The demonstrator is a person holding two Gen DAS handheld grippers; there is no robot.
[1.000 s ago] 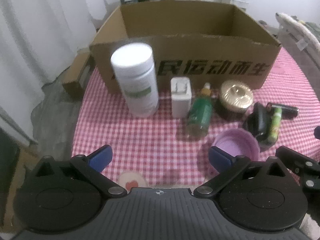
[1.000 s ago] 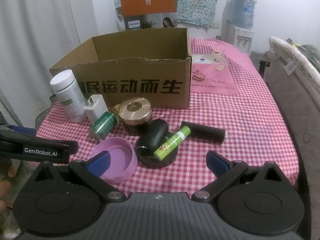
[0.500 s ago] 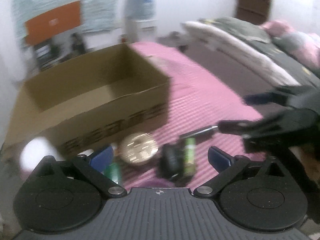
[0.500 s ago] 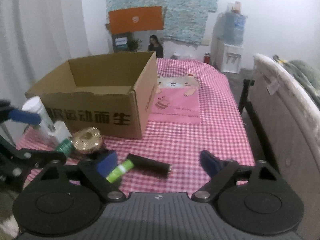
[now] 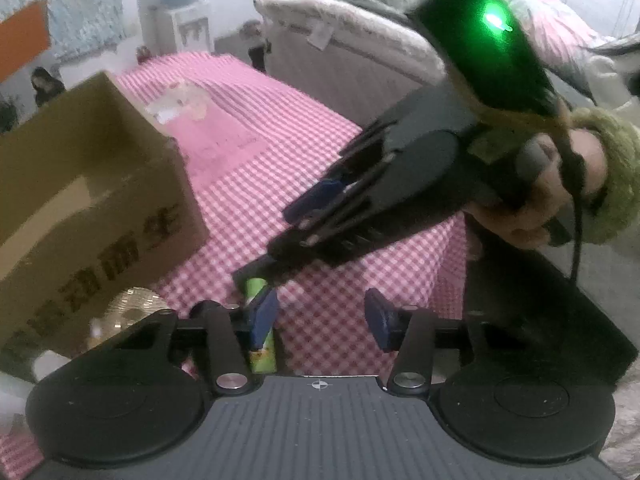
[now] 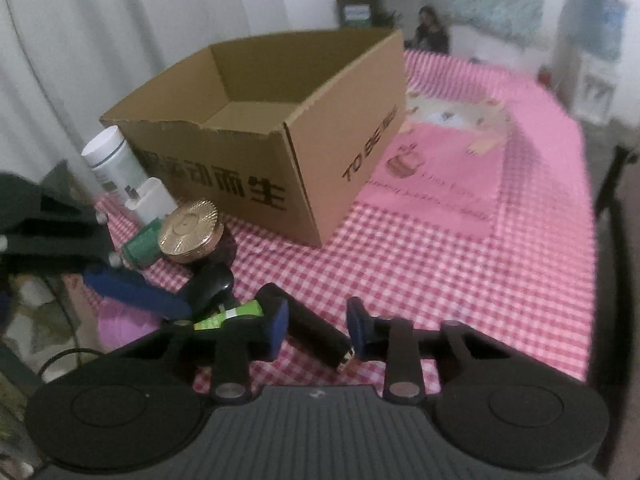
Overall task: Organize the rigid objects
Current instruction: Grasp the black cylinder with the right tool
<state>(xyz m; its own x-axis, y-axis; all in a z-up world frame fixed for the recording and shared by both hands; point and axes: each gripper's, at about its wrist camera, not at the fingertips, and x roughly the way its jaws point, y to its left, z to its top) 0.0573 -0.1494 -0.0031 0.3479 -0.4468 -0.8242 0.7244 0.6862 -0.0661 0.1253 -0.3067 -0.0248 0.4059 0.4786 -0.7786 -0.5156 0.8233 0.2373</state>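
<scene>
Black tube (image 6: 316,330) lies slantwise between the right tongs (image 6: 317,330), parted around it, not yet gripping; left tongs (image 5: 320,322) hang open just beside.

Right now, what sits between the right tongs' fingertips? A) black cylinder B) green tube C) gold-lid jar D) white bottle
A: in the right wrist view the black cylinder lies on the cloth between the open right tongs; the fingers are not yet closed on it.
</scene>
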